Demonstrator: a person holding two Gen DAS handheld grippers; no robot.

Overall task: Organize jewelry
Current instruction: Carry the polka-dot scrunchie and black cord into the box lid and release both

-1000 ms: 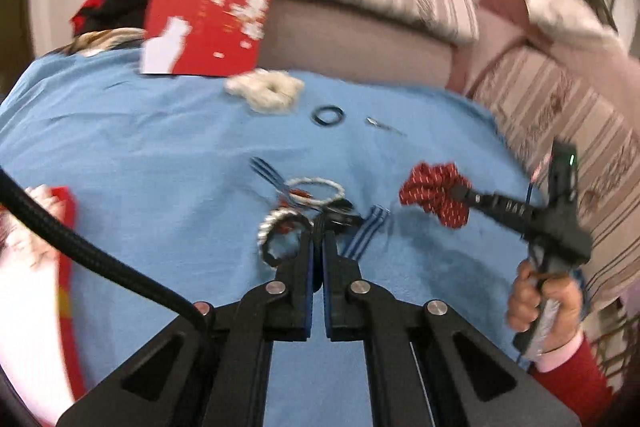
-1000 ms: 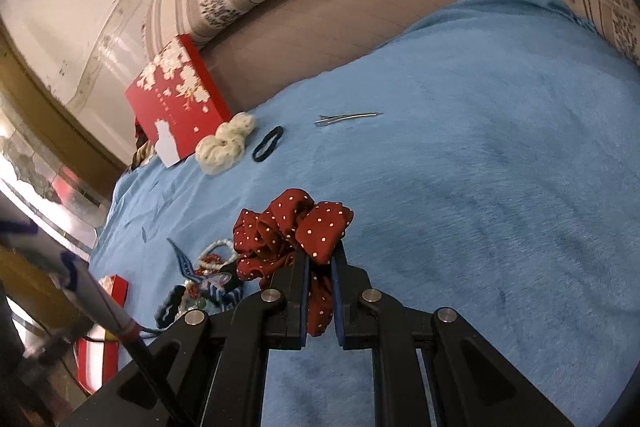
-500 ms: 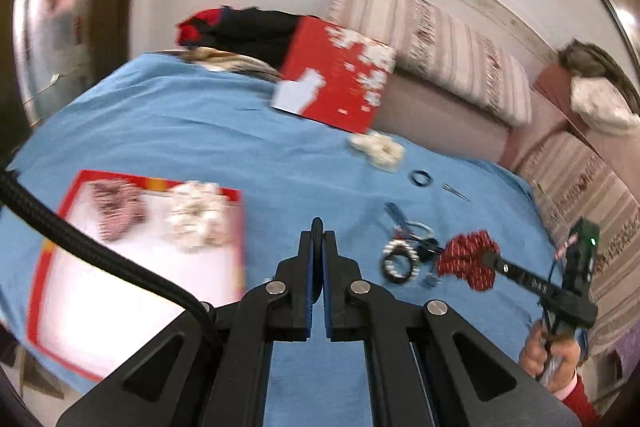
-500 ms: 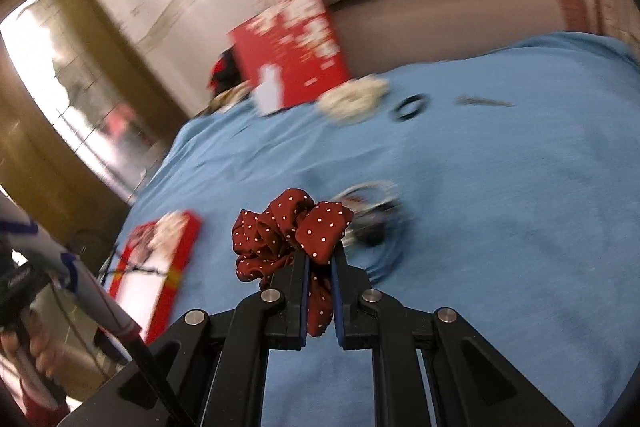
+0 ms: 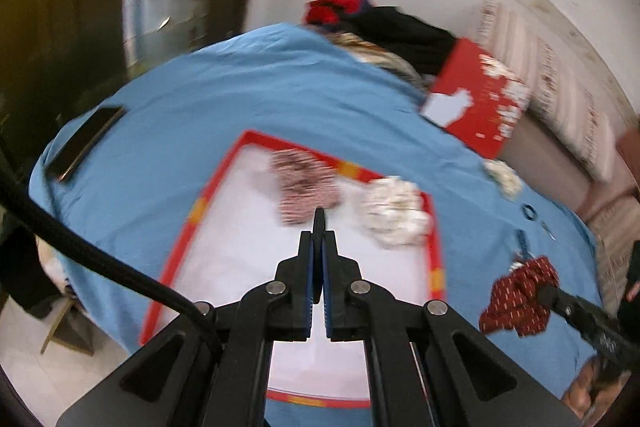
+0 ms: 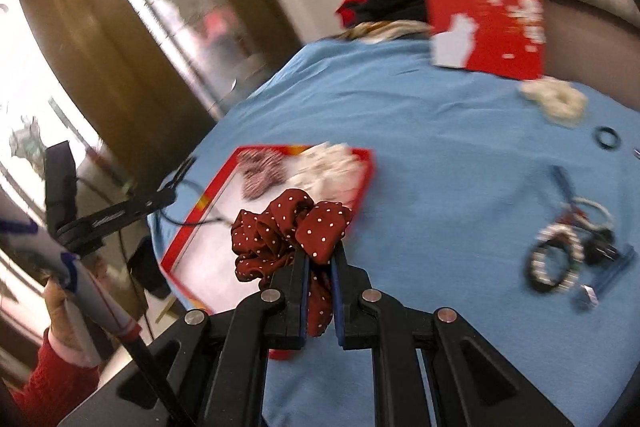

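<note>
Item: sorting hair pieces into the red-rimmed white tray (image 5: 236,163).

- Holding a dark red white-dotted fabric scrunchie (image 6: 288,227) in the right gripper (image 6: 320,255), fingers clamped on its lower fold, just short of the tray's near corner.
- Pinching a thin black band (image 5: 319,219), seen edge-on, in the left gripper (image 5: 319,239), fingers pressed together on it, above the tray's white floor.
- Sitting already in the tray's far part: a red-and-white striped scrunchie (image 5: 306,187) and a cream ruffled scrunchie (image 5: 396,211), side by side.
- Waiting on the blue cloth-covered surface (image 5: 280,87): a tangle of beaded bracelets and clips (image 6: 568,243), a second cream scrunchie (image 6: 556,101) and a small black ring (image 6: 607,138).

Handling notes, as judgement:
- Aiming for the bare white floor nearer than the two scrunchies, not on top of them.
- Lowering close before parting the fingers. The band is likely to roll or bounce if dropped from height.
- Keeping the two grippers apart over the tray and releasing one at a time.
- Clearing the red rim fully so the scrunchie is not draping over it.
</note>
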